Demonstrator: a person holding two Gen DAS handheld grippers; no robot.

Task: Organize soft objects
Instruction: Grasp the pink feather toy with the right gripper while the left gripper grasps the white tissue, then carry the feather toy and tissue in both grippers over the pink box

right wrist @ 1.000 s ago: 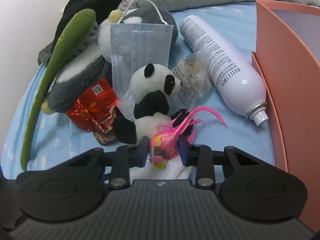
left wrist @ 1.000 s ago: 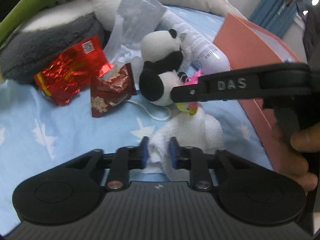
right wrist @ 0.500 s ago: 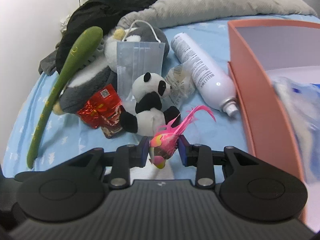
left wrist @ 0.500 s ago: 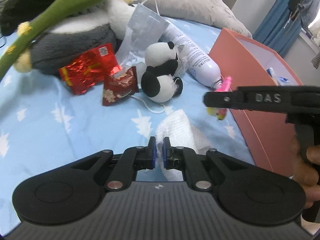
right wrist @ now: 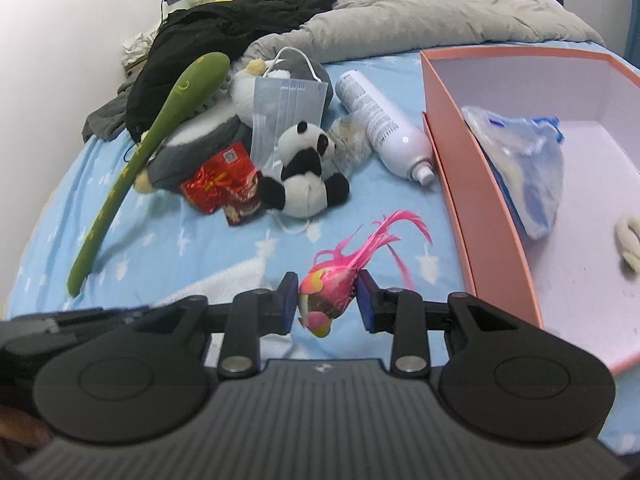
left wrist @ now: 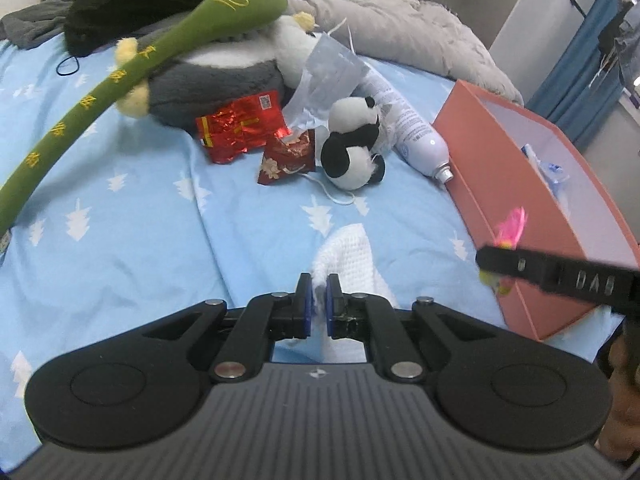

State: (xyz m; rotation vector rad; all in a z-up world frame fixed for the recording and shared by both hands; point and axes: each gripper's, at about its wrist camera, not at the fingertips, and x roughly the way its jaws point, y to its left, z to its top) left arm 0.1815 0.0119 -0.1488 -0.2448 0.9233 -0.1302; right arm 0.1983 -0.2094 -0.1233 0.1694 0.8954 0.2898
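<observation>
My left gripper [left wrist: 318, 305] is shut on a white waffle-weave cloth [left wrist: 352, 256], which trails from its jaws down to the blue bedsheet. My right gripper [right wrist: 327, 304] is shut on a small pink feathered bird toy [right wrist: 332, 284], held above the sheet just left of the salmon-pink box [right wrist: 480, 184]. In the left wrist view the bird toy [left wrist: 510, 228] and the right gripper's finger [left wrist: 560, 276] show in front of the box [left wrist: 500, 184]. A panda plush [right wrist: 304, 172] sits in the pile behind.
On the bed lie a grey and white plush [left wrist: 208, 76], a long green plush [left wrist: 120, 80], a face mask [right wrist: 286, 108], red foil packets [left wrist: 240, 128], a white spray can [right wrist: 384, 124]. The box holds a blue plastic bag [right wrist: 524, 168]. A grey duvet [right wrist: 420, 20] lies behind.
Both grippers have risen and drawn back from the pile, shifting right toward the box. The left jaws closed tight on the white cloth and lifted it. The right still holds the bird toy.
</observation>
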